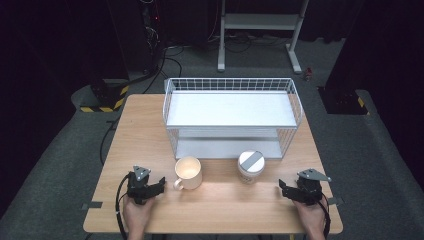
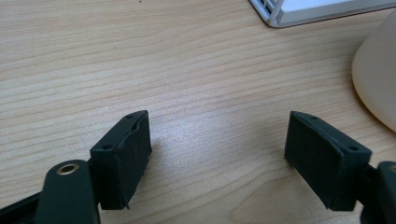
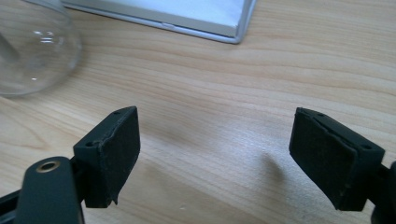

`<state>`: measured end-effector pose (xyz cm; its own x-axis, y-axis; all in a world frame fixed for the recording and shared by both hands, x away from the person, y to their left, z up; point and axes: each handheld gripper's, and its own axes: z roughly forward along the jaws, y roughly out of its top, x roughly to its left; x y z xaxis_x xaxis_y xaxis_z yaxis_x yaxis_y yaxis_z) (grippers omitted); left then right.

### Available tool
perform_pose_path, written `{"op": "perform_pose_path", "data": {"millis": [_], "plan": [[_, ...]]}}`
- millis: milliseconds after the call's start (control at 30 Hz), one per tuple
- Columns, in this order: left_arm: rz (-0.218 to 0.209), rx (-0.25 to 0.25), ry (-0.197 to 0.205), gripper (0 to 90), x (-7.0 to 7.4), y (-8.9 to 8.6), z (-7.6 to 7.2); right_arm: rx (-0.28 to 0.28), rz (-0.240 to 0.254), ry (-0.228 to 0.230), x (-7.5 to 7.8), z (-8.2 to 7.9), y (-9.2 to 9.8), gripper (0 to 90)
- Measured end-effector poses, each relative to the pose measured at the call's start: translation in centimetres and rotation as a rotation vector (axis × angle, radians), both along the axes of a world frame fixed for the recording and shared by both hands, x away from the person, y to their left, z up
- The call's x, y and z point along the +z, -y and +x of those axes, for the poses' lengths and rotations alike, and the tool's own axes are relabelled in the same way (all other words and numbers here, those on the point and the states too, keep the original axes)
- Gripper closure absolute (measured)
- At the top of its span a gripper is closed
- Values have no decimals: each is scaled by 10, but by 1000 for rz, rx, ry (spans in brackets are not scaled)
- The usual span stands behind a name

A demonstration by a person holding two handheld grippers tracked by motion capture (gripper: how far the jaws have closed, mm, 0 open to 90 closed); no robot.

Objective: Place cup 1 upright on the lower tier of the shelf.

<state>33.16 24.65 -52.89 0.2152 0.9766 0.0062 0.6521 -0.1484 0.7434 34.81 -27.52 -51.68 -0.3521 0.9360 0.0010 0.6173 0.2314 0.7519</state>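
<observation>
While both my hands rest at the near edge of the tabletop point(image 1: 145, 130), my left gripper point(image 1: 146, 187) and right gripper point(image 1: 299, 190) have jaws spread wide, holding nothing. Mug point(image 1: 188, 173) stands just right of the left gripper, handle toward it. Jar point(image 1: 251, 166) stands beside it, before the wire rack point(image 1: 231, 116).

Wooden table point(image 1: 150, 130) bears rack point(image 1: 230, 117), mug point(image 1: 188, 173), jar point(image 1: 251, 166).
</observation>
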Motion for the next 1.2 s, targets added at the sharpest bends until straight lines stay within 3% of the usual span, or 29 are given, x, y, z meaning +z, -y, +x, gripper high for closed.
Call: {"op": "perform_pose_path", "data": {"millis": [367, 1200], "plan": [[-1, 0, -2, 227, 0, 0, 0, 58, 49, 29, 5, -13, -10, 168], [-1, 0, -2, 227, 0, 0, 0, 217, 70, 43, 4, -25, -50, 138]]}}
